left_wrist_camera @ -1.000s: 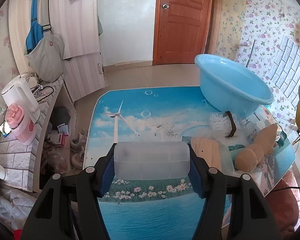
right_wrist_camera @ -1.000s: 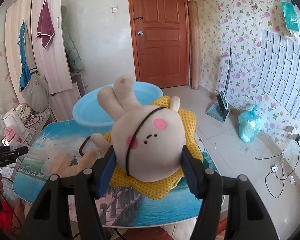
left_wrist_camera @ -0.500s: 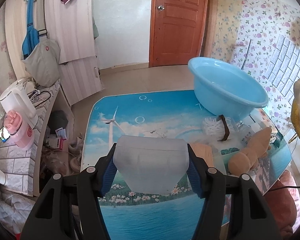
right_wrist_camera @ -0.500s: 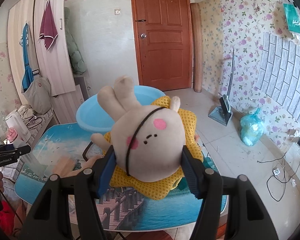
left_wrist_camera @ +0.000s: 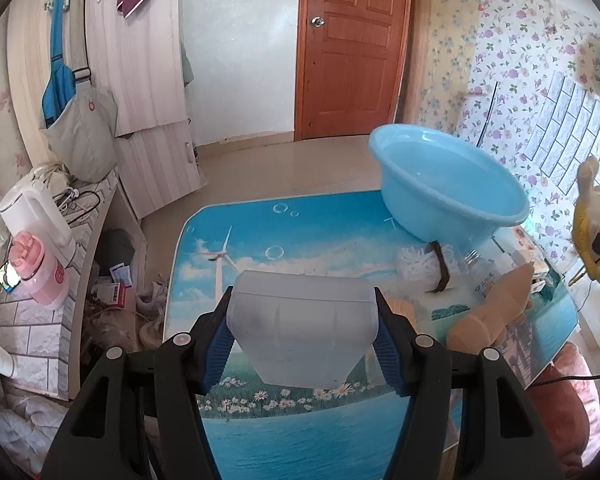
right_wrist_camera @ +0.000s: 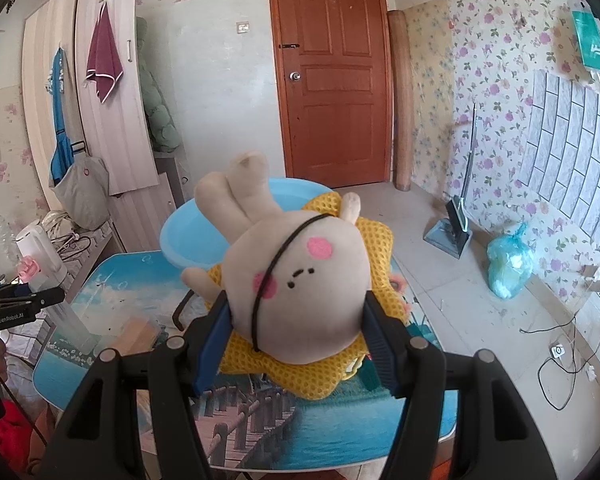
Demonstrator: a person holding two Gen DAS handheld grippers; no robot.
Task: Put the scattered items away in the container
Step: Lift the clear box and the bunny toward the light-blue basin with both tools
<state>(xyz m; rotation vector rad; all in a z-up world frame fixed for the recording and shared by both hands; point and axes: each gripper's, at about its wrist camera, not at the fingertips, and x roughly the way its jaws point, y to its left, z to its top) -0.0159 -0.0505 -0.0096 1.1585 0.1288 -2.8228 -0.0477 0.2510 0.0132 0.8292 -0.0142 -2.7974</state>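
Note:
My left gripper (left_wrist_camera: 302, 338) is shut on a frosted translucent plastic box (left_wrist_camera: 302, 332), lifted above the table (left_wrist_camera: 284, 240). The light blue basin (left_wrist_camera: 448, 184) stands at the table's far right corner, ahead and to the right of the box. My right gripper (right_wrist_camera: 296, 320) is shut on a beige plush rabbit (right_wrist_camera: 296, 276) in a yellow mesh outfit, held over the table; the basin (right_wrist_camera: 188, 236) shows behind its ears. In the left wrist view the rabbit (left_wrist_camera: 590, 220) hangs at the right edge.
Beside the basin lie a white fluffy item with a brown band (left_wrist_camera: 418, 266), a clear plastic bottle (left_wrist_camera: 486, 276) and a tan plush toy (left_wrist_camera: 488, 316). A counter (left_wrist_camera: 60, 264) with a kettle (left_wrist_camera: 32, 216) and a pink appliance (left_wrist_camera: 38, 276) runs along the left.
The left gripper has risen with the plastic box, which now tilts to show its underside. The right gripper has lifted the rabbit a little higher above the table.

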